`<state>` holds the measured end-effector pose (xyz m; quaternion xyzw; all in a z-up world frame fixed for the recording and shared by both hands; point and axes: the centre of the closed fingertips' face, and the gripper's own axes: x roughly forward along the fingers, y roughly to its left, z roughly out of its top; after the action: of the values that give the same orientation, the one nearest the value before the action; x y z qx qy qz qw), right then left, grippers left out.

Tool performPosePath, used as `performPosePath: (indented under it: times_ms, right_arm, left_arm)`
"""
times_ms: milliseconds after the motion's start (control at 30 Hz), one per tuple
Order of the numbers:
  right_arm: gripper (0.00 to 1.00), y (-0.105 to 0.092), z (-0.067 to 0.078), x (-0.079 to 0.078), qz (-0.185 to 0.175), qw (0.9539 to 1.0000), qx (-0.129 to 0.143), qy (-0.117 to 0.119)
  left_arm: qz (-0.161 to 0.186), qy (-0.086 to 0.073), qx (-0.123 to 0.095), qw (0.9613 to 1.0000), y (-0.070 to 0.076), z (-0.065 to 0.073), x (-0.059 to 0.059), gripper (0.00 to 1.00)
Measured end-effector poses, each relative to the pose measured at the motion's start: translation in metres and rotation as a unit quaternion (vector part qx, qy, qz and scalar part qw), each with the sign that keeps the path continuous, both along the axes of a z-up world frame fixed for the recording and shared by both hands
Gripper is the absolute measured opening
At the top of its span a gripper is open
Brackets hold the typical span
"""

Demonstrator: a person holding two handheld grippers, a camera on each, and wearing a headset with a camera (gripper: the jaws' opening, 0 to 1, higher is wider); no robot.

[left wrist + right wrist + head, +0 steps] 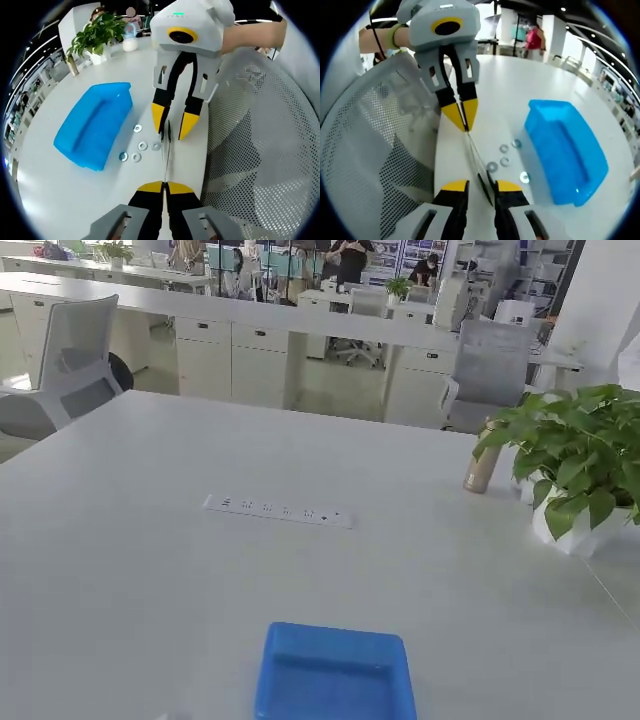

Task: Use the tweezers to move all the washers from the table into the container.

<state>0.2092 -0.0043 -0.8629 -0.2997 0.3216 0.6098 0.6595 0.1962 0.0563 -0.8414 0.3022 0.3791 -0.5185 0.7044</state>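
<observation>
Several steel washers (142,146) lie on the white table beside a blue container (95,125). My left gripper (165,186) is shut on one end of thin tweezers (163,155), held above the table edge. My right gripper (171,134) faces it, jaws open on either side of the tweezers' other end. In the right gripper view the tweezers (476,160) run from the left gripper (466,125) down between my right gripper's (480,187) spread jaws, with the washers (503,148) and container (567,150) to the right. The container (335,675) shows in the head view near the front.
A mesh chair back (250,150) stands close against the table edge beside both grippers. Farther back on the table are a power strip (277,510), a brown bottle (481,465) and a potted plant (580,455). Other desks and chairs stand beyond.
</observation>
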Motion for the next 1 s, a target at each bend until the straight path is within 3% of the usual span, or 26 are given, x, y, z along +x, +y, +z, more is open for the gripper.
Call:
performPosePath:
  times_ms: [233,367,567,667,1000]
  right_arm:
    - [0.15,-0.001,0.008,0.000,0.000,0.9998,0.014,-0.010]
    - [0.11,0.001,0.011,-0.003,0.007,0.9996,0.019,-0.017]
    - [0.08,0.007,0.013,-0.004,0.013,0.9991,0.031,-0.026]
    - [0.07,0.010,0.014,-0.002,0.008,0.9984,0.039,-0.041]
    - [0.07,0.026,0.023,0.004,-0.014,0.9954,0.082,-0.047]
  left_arm:
    - [-0.014,-0.026,-0.041,0.9987,-0.011,0.041,0.000,0.00]
    - [-0.030,-0.037,-0.049,0.9977,-0.020,0.058,-0.004,0.00]
    - [-0.052,-0.052,-0.049,0.9961,-0.031,0.070,-0.006,0.00]
    - [-0.064,-0.071,-0.046,0.9943,-0.033,0.073,-0.005,0.00]
    - [-0.080,-0.086,-0.026,0.9927,-0.031,0.087,0.000,0.00]
